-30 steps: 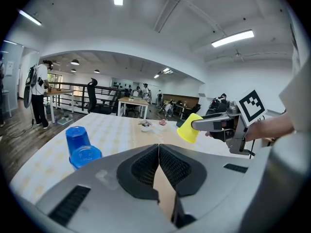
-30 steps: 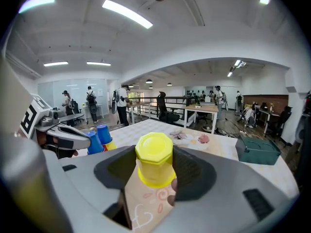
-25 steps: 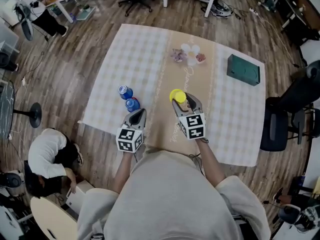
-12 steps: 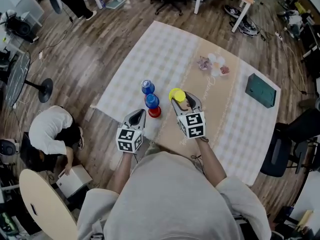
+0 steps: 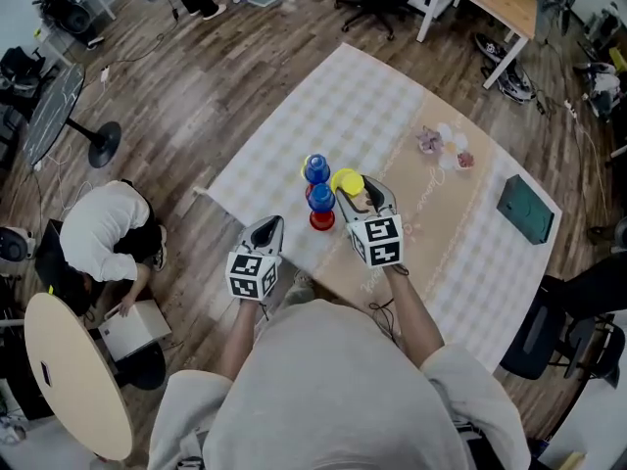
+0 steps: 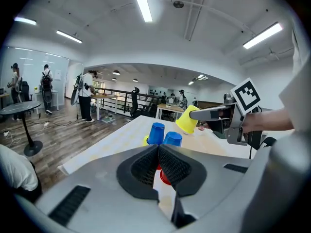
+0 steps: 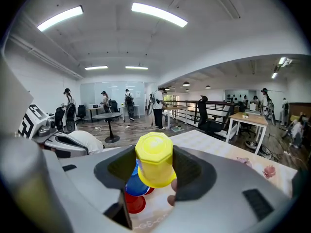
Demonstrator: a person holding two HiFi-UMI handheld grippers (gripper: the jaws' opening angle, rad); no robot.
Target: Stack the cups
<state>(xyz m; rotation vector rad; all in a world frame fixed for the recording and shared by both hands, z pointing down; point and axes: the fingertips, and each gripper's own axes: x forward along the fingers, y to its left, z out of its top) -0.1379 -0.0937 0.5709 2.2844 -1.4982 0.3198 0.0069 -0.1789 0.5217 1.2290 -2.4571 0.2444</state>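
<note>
**Right gripper view: yellow cup clamped, mouth forward and down**

We see the right gripper (image 7: 154,165) clamped on the yellow cup (image 7: 155,154), with one finger against each side wall. The cup's long axis runs roughly along the fingers, tilted. Its closed base faces back and up, and its open mouth points past the fingertips and downward (the left gripper view shows the same tilt). Just beyond and below the mouth, an upturned blue cup (image 7: 133,184) and a red cup (image 7: 132,204) sit close together on the tablecloth (image 7: 228,149). The left gripper (image 6: 158,152) has its fingers together on nothing, and the cups lie beyond its tips.
</note>
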